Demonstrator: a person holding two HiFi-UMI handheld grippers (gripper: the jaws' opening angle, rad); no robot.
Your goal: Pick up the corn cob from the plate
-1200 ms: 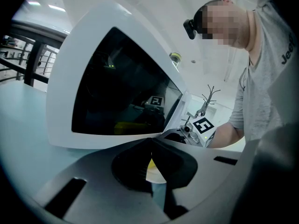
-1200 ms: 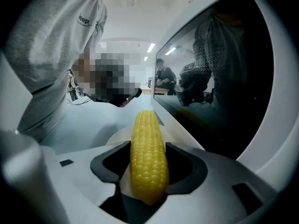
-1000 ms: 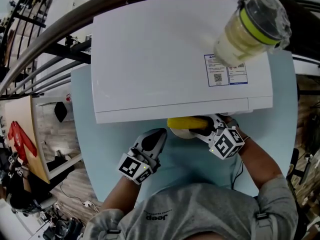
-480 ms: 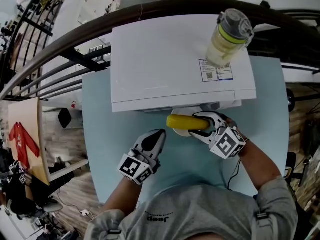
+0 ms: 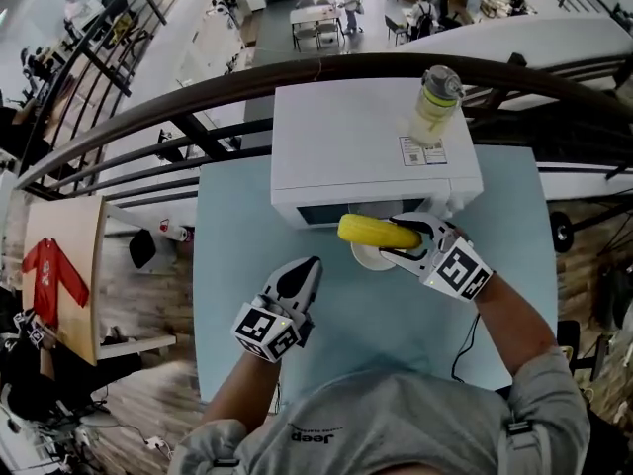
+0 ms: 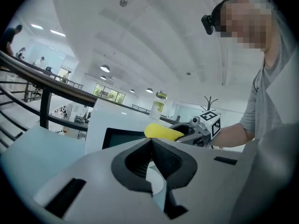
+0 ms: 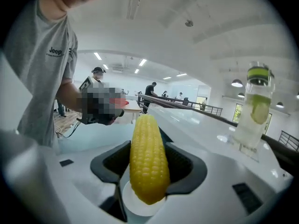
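Left of the plate [image 5: 368, 258] and nearest the person, the left gripper [image 5: 308, 266] waits pinched shut on nothing, while the right gripper [image 7: 148, 161] clamps the corn [image 5: 376, 232] mid-length, likely for balance, just above the plate, before the microwave [image 5: 366, 146].

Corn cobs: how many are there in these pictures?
1. The corn cob is clamped in the right gripper, above the white plate in front of the microwave. Another could hide inside the microwave.
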